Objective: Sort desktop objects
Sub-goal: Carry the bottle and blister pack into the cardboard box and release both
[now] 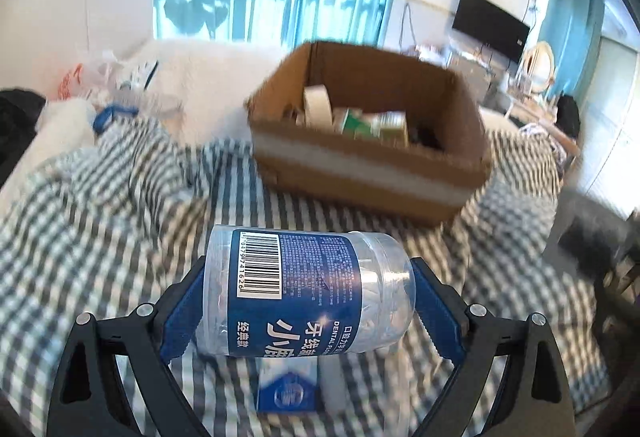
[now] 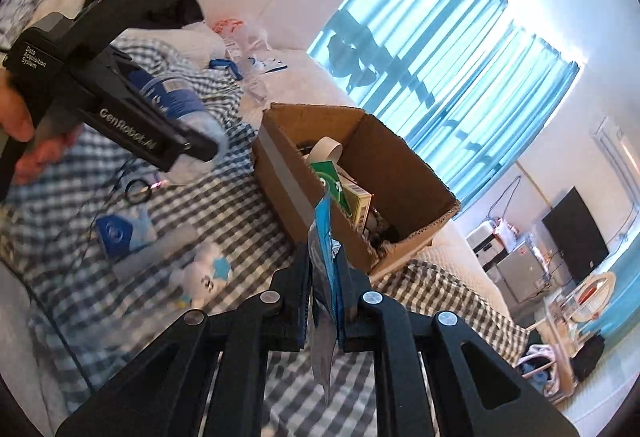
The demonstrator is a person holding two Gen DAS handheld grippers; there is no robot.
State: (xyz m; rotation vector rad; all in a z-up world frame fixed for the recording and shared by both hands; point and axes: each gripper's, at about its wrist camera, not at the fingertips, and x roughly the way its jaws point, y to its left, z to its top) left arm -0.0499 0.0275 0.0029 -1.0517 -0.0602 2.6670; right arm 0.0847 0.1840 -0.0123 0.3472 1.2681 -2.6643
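Observation:
My left gripper [image 1: 308, 293] is shut on a clear dental floss jar [image 1: 304, 289] with a blue label, held sideways above the checked bedspread, short of the open cardboard box [image 1: 456, 173]. The box holds a tape roll [image 1: 318, 105] and green-and-white cartons [image 1: 372, 123]. In the right wrist view my right gripper [image 2: 324, 277] is shut on a thin blue-and-silver packet [image 2: 322, 237], held edge-on just before the box [image 2: 404, 173]. The left gripper [image 2: 200, 141] with its jar [image 2: 188, 105] shows at upper left there.
On the bedspread lie a blue-and-white packet [image 2: 120, 233], a small white plush toy [image 2: 204, 273], a black ring [image 2: 138, 191] and cables. White pillows and plastic bags [image 1: 92, 77] lie behind. A TV [image 1: 490, 25] and furniture stand to the right.

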